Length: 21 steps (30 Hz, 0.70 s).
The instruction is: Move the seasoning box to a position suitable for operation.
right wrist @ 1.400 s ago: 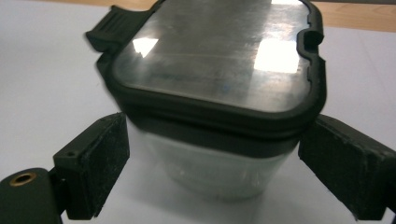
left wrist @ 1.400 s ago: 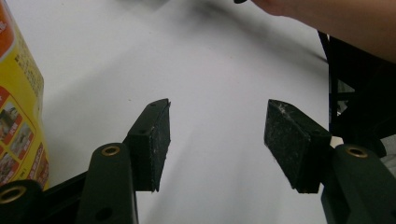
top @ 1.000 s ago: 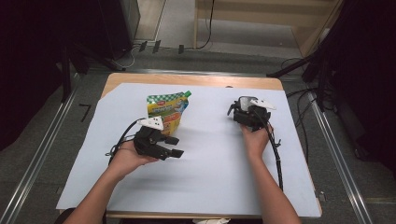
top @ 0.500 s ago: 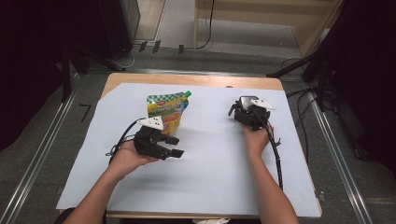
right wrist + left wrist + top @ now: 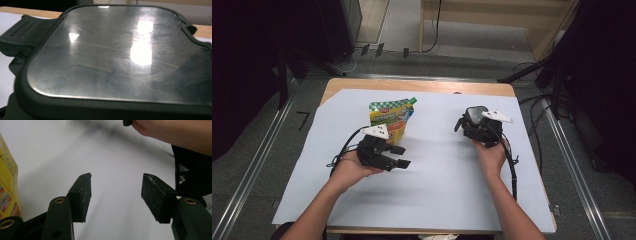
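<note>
A yellow and green pouch lies flat on the white sheet, and its yellow side shows at the left edge of the left gripper view. Just in front of the pouch, my left gripper rests low over the sheet with its jaws pointing right. They stand open with only bare sheet between the pads. My right gripper is at the right of the sheet. A black rounded box with a glossy lid sits tilted at its front. That lid hides the right jaws.
The wooden table's far edge shows beyond the sheet. A cable trails from the right gripper along the forearm. The right forearm crosses the top of the left gripper view. Dark stands and floor cables surround the table.
My right gripper and the black box have shifted slightly right and toward the person in the high view. The left gripper and the pouch have stayed in place.
</note>
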{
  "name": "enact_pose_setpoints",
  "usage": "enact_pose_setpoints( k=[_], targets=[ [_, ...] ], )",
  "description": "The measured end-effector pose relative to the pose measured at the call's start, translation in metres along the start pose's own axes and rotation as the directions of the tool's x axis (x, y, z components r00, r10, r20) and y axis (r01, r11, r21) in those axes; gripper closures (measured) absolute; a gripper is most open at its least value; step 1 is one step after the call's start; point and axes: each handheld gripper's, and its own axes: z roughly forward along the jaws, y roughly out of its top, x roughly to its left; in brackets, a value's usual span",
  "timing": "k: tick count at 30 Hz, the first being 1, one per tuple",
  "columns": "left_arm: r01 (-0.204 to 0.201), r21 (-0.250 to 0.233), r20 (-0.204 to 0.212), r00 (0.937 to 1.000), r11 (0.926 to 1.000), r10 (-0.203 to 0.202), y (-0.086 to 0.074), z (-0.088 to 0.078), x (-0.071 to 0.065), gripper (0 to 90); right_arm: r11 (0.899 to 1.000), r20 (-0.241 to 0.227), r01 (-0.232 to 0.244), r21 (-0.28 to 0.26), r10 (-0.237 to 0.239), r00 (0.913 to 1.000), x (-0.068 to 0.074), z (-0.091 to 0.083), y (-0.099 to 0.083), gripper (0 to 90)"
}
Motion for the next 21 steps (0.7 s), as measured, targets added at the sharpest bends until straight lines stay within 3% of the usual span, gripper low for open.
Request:
enact_pose_setpoints(
  k=[6,11,19,21],
  targets=[
    [-0.004,0.014,0.005,1.0,0.9999,0.004,0.003,0.006,-0.003,42.2,1.0,-0.065,0.018,-0.009,-0.018,0.9977,0.009,-0.021,-0.001,15.5],
    [-0.006,0.025,0.007,1.0,0.9997,0.006,0.003,0.01,-0.003,42.1,0.997,-0.127,0.071,-0.02,-0.073,0.9892,0.025,-0.045,-0.01,15.6],
    [-0.017,0.035,0.004,0.9998,0.9993,0.017,0.005,0.013,-0.004,42.2,0.994,-0.178,0.111,-0.013,-0.112,0.9776,0.043,-0.049,-0.018,15.6],
    [-0.018,0.034,0.002,0.9998,0.9993,0.018,0.005,0.012,-0.003,42.2,0.99,-0.213,0.144,-0.008,-0.142,0.9666,0.052,-0.047,-0.023,15.6]
  ],
)
